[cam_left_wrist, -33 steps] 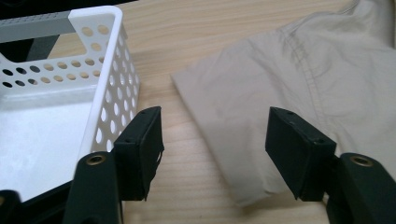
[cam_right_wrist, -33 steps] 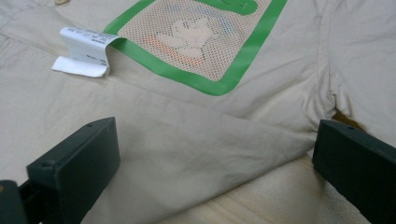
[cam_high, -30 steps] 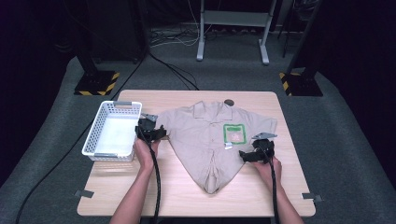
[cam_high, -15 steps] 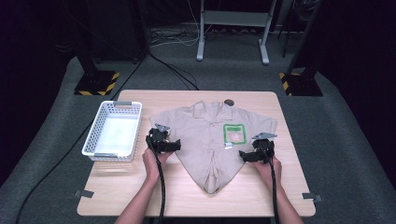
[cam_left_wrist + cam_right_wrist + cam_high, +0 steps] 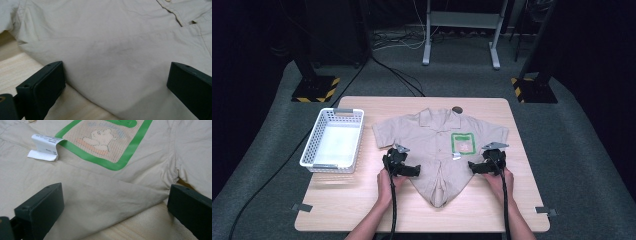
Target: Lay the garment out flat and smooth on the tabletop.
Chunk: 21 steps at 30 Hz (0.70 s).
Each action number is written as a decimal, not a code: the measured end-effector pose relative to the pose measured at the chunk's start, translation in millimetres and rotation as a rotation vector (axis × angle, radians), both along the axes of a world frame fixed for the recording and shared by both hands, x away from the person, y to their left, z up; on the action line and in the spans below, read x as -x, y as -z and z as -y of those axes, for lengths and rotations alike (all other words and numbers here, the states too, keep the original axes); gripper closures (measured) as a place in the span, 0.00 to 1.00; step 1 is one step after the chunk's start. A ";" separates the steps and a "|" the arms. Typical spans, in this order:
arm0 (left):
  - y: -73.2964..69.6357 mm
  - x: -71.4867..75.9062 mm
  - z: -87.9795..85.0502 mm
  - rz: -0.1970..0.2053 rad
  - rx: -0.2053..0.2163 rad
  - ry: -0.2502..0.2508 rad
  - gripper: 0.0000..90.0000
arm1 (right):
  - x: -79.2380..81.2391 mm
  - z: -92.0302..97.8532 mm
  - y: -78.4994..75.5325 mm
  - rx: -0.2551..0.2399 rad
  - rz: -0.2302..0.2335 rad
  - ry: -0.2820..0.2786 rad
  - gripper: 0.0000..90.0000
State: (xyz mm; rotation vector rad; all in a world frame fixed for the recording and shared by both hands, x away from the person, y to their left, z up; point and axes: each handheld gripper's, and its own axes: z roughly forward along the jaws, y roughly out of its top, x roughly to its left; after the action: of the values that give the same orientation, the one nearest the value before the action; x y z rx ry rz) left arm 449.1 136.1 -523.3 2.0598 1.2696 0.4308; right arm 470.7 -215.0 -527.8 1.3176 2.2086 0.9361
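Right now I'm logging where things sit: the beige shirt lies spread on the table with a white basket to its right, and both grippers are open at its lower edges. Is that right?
Not quite: the white basket stands to the left of the beige shirt, as the high view shows. The rest holds: the shirt lies spread on the table, and the left gripper and right gripper are open at its lower edges.

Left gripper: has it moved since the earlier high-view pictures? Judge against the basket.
Yes. The left gripper has drawn away from the basket, toward the table's near edge, along the shirt. Its jaws have just been opening.
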 end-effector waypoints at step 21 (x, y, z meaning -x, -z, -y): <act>6.1 18.4 10.7 0.061 -0.035 0.026 0.00 | 1.4 0.7 0.1 -0.003 -0.003 0.016 0.00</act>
State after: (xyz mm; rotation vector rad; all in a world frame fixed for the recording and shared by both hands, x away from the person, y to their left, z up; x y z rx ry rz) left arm 430.7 125.4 -529.4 2.0744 1.2063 0.5031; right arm 469.2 -215.7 -527.9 1.3370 2.1958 0.9326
